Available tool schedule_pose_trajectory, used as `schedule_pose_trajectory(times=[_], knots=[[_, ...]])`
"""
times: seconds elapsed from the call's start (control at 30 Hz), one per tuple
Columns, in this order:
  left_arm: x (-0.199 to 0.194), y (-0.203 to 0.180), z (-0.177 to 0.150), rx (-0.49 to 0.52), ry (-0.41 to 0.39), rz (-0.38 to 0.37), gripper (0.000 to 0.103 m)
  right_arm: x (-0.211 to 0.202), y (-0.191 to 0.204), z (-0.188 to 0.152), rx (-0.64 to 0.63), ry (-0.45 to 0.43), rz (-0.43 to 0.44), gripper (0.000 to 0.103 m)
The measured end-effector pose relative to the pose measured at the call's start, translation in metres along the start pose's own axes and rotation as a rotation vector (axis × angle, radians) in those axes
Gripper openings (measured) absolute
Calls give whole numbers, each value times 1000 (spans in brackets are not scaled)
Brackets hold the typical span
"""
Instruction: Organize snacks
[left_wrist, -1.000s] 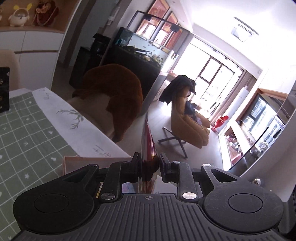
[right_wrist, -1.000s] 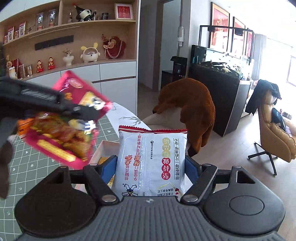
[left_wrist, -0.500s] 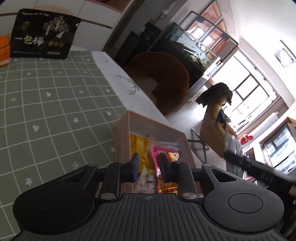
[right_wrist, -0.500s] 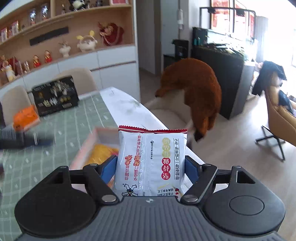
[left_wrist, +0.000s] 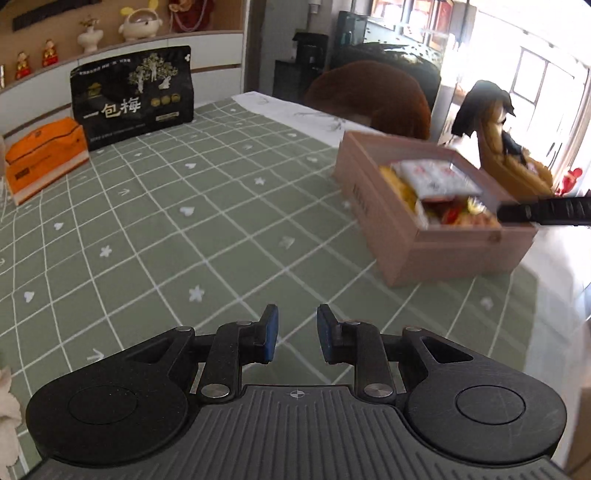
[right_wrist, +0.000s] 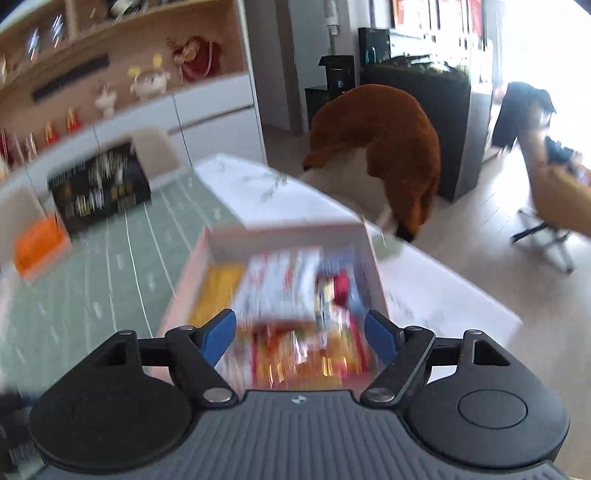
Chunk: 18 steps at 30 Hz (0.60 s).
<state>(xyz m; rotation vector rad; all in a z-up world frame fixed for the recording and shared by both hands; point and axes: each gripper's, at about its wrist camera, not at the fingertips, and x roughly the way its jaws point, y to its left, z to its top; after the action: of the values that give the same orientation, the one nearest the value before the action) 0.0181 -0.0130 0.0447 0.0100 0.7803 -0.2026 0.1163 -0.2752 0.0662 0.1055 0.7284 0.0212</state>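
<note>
Our left gripper (left_wrist: 297, 334) hangs over the green checked tablecloth (left_wrist: 207, 221), its blue pads a narrow gap apart with nothing between them. Our right gripper (right_wrist: 300, 336) has its fingers spread wide and empty above the pink box (left_wrist: 436, 243). The white snack packet (left_wrist: 436, 177) lies flat inside that box atop other packets, long axis running along the box toward the far table edge. A black plum bag (left_wrist: 135, 96) stands upright beside an orange box (left_wrist: 44, 155).

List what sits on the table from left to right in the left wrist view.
Orange box → black snack bag → pink box holding snack packets, with the right gripper reaching in at the far right.
</note>
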Motion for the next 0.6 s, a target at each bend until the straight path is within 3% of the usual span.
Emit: schedule_pose_trajectory(times=[0.1, 0.23, 0.43, 0.6], knots=[[5, -9, -18, 56, -12, 23, 27, 4, 27, -51, -74, 59, -31, 77], [9, -23, -32, 139, -63, 16, 28, 23, 43, -89, -30, 154, -10, 77], [19, -29, -31, 126, -114, -21, 28, 27, 62, -102, -34, 84, -55, 80], [27, -35, -27, 145, -131, -46, 29, 26, 59, -107, -5, 15, -87, 88]])
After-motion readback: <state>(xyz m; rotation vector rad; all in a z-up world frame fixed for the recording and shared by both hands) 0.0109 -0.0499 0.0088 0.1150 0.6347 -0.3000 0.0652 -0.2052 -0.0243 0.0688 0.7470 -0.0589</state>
